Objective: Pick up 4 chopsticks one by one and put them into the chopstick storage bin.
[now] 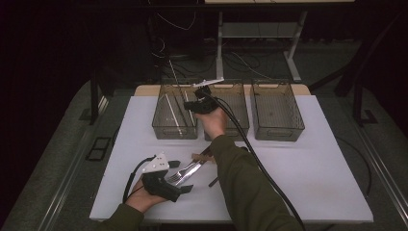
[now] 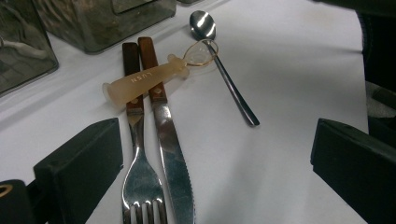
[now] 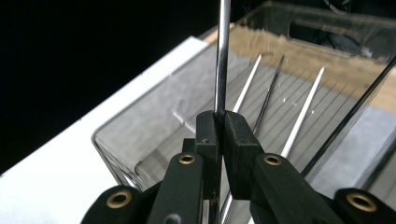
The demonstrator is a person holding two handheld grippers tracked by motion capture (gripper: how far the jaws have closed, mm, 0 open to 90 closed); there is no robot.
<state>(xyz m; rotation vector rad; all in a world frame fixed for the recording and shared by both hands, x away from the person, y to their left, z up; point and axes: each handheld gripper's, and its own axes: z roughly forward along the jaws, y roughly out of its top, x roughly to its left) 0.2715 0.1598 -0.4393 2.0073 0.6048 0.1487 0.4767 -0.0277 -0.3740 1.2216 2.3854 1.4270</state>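
A thin metal rod [image 3: 223, 51], most likely a chopstick or skewer, is being held upright between the pressed-together jaws of the right tongs [image 3: 219, 122], above the left bin [image 1: 174, 115] of three clear bins at the far edge of the counter [image 1: 308, 183]. Several similar rods [image 3: 303, 109] are lying on that bin's floor.

The grip is being taken low on a smooth, narrow shaft, so the rod is judged likely to pivot or slide through the pads if it is tilted quickly. If it is let go from this height, it could bounce off the rods below, or catch the bin's wall and end up leaning over the rim instead of lying flat. The middle bin [image 1: 235, 110] is standing just beside, and a release made off-centre could send the rod there.

The left tongs [image 1: 174, 179] are being held wide and empty near the front of the counter, around a fork [image 2: 140, 186] and knife [image 2: 173, 163] with wooden handles; a pale plastic-handled tool [image 2: 144, 81] is lying across them, with a spoon [image 2: 219, 65] close by. A careless close there could pinch two pieces together or knock the tool aside.
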